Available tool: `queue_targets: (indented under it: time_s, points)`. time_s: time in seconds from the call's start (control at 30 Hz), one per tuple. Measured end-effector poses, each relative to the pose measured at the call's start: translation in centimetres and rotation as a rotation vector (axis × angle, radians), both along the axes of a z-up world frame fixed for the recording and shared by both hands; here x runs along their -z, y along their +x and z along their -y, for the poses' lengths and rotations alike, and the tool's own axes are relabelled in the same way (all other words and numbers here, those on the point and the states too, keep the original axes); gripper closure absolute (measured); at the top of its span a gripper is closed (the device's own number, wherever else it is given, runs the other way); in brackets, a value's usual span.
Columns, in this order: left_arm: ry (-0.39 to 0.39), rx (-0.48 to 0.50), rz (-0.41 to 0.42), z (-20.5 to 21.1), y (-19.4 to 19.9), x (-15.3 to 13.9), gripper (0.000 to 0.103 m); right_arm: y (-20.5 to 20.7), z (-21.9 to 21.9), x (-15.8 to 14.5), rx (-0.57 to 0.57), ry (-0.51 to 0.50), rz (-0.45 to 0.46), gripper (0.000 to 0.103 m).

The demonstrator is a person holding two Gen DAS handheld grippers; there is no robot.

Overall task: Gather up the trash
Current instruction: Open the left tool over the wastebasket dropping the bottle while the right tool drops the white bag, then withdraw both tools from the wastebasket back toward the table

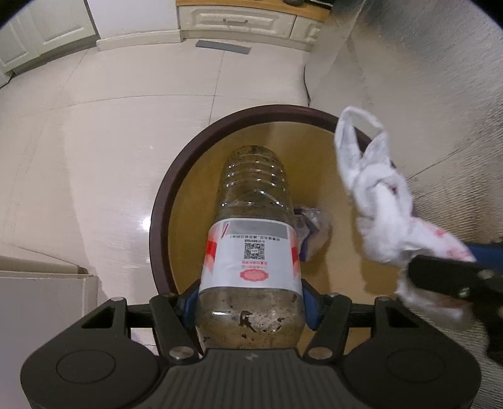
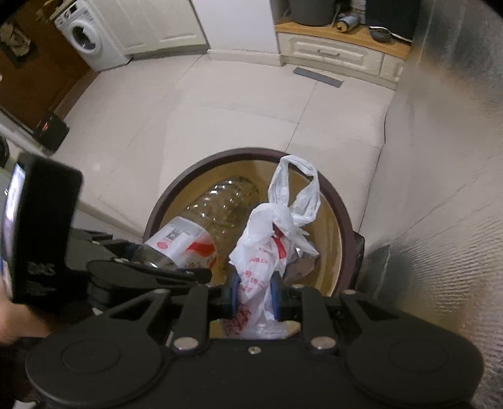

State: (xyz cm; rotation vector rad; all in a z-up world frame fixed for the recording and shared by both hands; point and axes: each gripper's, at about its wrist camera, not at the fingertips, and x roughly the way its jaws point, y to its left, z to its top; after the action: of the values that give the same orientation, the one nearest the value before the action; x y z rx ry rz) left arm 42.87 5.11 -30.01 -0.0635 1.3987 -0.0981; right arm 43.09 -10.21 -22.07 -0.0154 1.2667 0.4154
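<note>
Left wrist view looks steeply down along its own fingers into the round bin (image 1: 163, 201), very close, bottle (image 1: 251, 251) filling frame centre, the other gripper and white bag (image 1: 377, 195) cutting in at right edge. Right wrist view sits just beside it, also tilted down but slightly higher, bin (image 2: 342, 214) in lower centre, more floor and the washing machine (image 2: 85, 37) at upper left. Both share bin, bottle (image 2: 201, 226), bag (image 2: 283, 226), tiled floor and drawer unit (image 1: 239, 19) at top.
</note>
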Motion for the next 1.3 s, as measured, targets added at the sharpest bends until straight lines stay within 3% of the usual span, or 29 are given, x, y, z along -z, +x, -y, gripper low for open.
queue_targets:
  time_s: [0.13,0.2,0.53,0.67,0.73,0.8,1.3]
  points:
    - [0.047,0.02,0.007,0.6,0.2,0.3,0.038,-0.1,-0.2,0.1,-0.01,-0.013,-0.011,0.082]
    - [0.047,0.025,0.017,0.6,0.1,0.1,0.026,-0.3,-0.4,-0.2,-0.019,-0.019,-0.014,0.082]
    - [0.073,0.135,0.059,1.4,-1.3,-1.6,0.009,0.8,-0.5,0.2,-0.031,0.025,0.0,0.081]
    - [0.08,0.154,0.07,1.4,-2.1,-2.1,0.006,1.2,-0.1,0.2,0.007,0.057,0.011,0.066]
    - [0.077,0.158,0.069,1.5,-2.2,-2.2,0.004,1.3,-0.1,0.3,0.017,0.05,0.009,0.05]
    - [0.073,0.16,0.07,1.4,-2.4,-2.5,0.002,1.2,-0.3,0.4,0.008,0.026,0.012,0.044]
    - [0.051,0.106,0.043,-0.2,-3.5,-3.2,0.0,0.3,-0.2,1.1,-0.003,-0.004,-0.035,0.041]
